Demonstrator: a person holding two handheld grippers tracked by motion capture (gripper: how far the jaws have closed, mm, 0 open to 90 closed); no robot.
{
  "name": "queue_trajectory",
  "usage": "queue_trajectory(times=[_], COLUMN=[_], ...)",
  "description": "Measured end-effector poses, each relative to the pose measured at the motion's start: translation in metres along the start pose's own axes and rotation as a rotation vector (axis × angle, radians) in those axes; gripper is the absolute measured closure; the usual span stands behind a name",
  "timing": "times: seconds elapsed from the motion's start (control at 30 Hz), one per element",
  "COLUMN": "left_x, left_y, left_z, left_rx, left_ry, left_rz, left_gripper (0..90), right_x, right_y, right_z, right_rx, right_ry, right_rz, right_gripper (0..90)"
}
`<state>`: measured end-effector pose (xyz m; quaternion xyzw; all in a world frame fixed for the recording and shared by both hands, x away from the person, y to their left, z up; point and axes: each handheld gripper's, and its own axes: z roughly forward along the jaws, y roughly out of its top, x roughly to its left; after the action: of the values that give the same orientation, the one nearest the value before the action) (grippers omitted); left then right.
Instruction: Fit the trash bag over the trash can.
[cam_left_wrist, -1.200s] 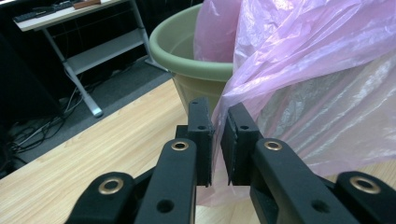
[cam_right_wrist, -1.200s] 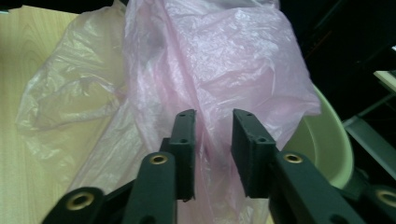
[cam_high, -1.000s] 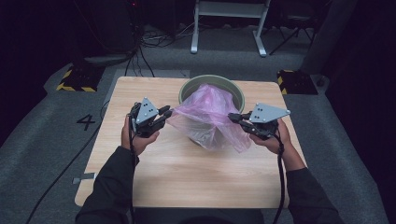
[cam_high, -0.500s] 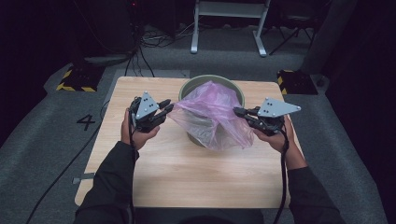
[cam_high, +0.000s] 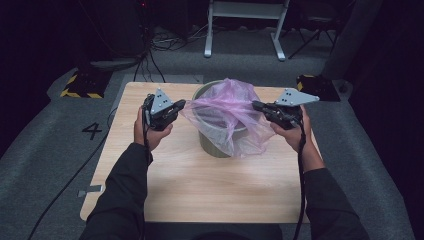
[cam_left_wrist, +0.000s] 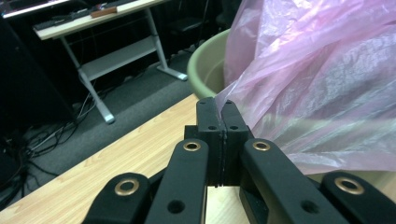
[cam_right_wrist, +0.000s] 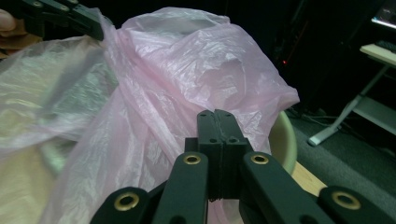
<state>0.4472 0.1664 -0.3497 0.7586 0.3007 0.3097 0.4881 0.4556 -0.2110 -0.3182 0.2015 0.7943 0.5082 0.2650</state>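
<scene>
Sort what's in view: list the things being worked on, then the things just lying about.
In the job:
pink plastic bag
green bin
left hand-held gripper
right hand-held gripper

Lying about:
white-legged desk
floor cables

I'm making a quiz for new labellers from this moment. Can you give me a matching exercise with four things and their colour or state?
Things:
1. plastic bag
2. bin
3. left gripper
4. table

Descriptions:
A. olive green, round, standing on the table
B. light wood
C. translucent pink, stretched over the bin
D. shut on the bag's edge, left of the bin

Pairs: 1-C, 2-A, 3-D, 4-B
</scene>
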Motion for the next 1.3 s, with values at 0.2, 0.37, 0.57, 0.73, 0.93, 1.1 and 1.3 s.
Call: queue_trajectory(times=[0.2,0.37,0.57,0.73,0.93,1.1,1.3], left_x=[0.003,0.002,0.007,0.008,0.001,-0.011,-0.050], left_y=[0.001,0.001,-0.002,-0.002,-0.003,-0.003,0.008], left_z=[0.013,0.012,0.006,-0.001,-0.019,-0.047,-0.063], left_rx=[0.022,0.012,0.010,-0.019,-0.034,-0.093,-0.128], left_ry=[0.004,-0.005,0.000,-0.013,-0.036,-0.051,-0.170], left_rz=[-0.001,-0.002,-0.020,-0.056,-0.068,-0.026,0.098], left_gripper=[89.1,89.0,83.7,63.4,25.3,19.3,18.5], right_x=[-0.012,-0.018,-0.019,-0.019,-0.020,-0.018,-0.016], right_y=[-0.005,-0.008,-0.009,-0.011,-0.013,-0.012,-0.008], right_z=[0.011,0.004,-0.015,-0.012,-0.008,-0.010,-0.008], right_rx=[0.040,0.005,-0.015,0.062,0.073,0.064,0.066], right_ry=[-0.025,0.014,0.072,0.084,0.084,0.055,0.045], right_rz=[0.017,0.049,0.046,0.043,0.049,0.030,0.028], right_gripper=[90.0,71.2,48.3,39.3,63.4,86.7,88.6])
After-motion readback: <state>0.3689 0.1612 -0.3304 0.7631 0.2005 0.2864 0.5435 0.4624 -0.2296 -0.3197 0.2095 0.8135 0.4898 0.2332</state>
